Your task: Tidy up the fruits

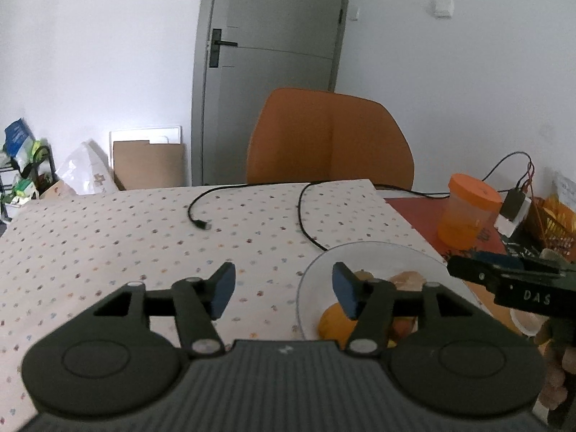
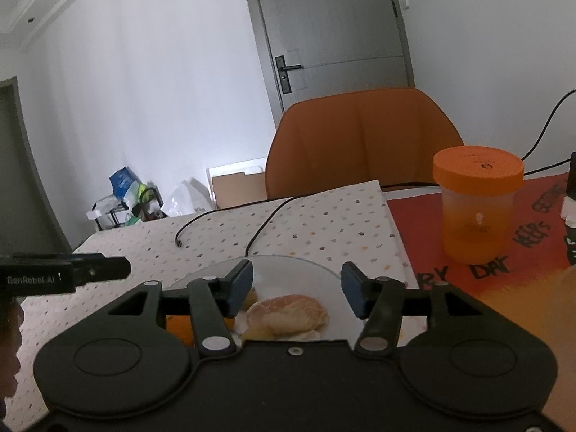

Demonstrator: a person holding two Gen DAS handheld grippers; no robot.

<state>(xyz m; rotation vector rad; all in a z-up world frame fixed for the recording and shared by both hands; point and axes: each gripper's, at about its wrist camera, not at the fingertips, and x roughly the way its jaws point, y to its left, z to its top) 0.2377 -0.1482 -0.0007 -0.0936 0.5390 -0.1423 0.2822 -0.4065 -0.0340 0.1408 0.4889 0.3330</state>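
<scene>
Over the glass plate (image 2: pixel 288 262) w/ peeled citrus (image 2: pixel 288 315) on it, both grippers, left (image 1: pixel 283 289) & right (image 2: pixel 297 289), hung spread & empty; a low approach risked shoving plate toward tabletop (image 2: pixel 342 216) edge or squashing soft fruit.

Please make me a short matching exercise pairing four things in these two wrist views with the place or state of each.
Things:
1. peeled orange fruit
2. translucent jar with an orange lid
3. loose end of the black cable
4. orange chair

Places or states:
A. lying on the dotted cloth
B. standing on the red printed mat
C. behind the table's far edge, before the grey door
D. lying on the clear glass plate

Pairs: 1-D, 2-B, 3-A, 4-C
</scene>
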